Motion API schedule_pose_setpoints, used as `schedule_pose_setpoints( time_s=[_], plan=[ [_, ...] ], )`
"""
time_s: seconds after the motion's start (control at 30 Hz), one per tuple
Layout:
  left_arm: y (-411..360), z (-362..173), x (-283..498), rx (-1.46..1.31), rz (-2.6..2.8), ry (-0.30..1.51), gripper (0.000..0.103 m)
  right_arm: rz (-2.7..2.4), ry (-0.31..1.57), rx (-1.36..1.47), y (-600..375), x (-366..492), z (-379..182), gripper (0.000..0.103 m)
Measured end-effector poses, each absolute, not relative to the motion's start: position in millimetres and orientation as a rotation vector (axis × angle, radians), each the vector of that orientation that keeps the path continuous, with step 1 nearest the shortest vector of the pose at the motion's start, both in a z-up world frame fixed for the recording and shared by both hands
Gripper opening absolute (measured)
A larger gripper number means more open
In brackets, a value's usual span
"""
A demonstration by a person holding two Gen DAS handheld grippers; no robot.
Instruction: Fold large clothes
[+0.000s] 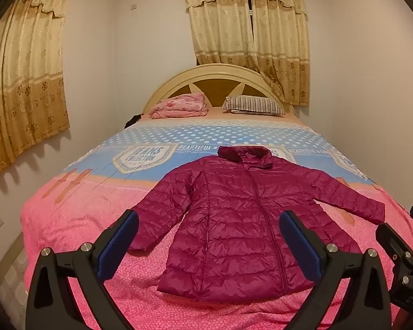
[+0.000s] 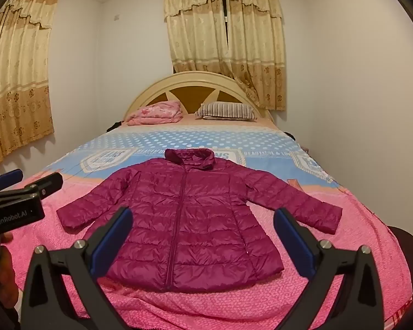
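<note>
Landmark: the magenta quilted down jacket [image 1: 234, 220], lying flat, zipped, front side up on the bed.

Nearest the cameras, the left gripper [image 1: 209, 236] hangs above the jacket's hem, its jaws spread wide with nothing between the blue pads [image 1: 115, 247]. The right gripper [image 2: 203, 233] hangs likewise over the hem, jaws equally wide and empty. Neither touches fabric. In the right wrist view the left gripper's black body appears to the left of the jacket, with part of a hand [image 2: 5, 258] behind it.

The jacket rests on a pink spotted bedspread [image 1: 77, 228]. Its hem lies near the foot edge of the bed. Both sleeves angle outward and down from the shoulders; bare bedspread surrounds each cuff. The collar points toward the headboard and overlaps a blue printed panel [image 1: 151, 170] of the cover.

Beyond the collar, well apart from the jacket, a folded pink blanket [image 1: 179, 106] and a striped pillow [image 1: 253, 104] lie against the arched cream headboard [image 1: 214, 74].

Gold curtains [image 1: 247, 27] hang behind the headboard and on the wall left of the jacket. White walls stand near both long sides of the bed.
</note>
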State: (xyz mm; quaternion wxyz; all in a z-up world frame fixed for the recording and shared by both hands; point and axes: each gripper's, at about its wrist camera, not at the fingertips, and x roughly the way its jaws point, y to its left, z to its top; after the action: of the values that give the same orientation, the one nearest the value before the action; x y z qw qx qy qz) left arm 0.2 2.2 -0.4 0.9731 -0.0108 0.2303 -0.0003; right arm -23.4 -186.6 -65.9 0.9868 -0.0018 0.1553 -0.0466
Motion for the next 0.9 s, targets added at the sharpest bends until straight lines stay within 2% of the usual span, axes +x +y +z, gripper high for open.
schedule_pose_setpoints(
  time_s=[0.9],
  plan=[
    [1.1,-4.0,3.0,0.003,0.021,0.467,0.102,-0.072,0.321,-0.011,-181.8,-22.7,-70.5,0.103]
  ],
)
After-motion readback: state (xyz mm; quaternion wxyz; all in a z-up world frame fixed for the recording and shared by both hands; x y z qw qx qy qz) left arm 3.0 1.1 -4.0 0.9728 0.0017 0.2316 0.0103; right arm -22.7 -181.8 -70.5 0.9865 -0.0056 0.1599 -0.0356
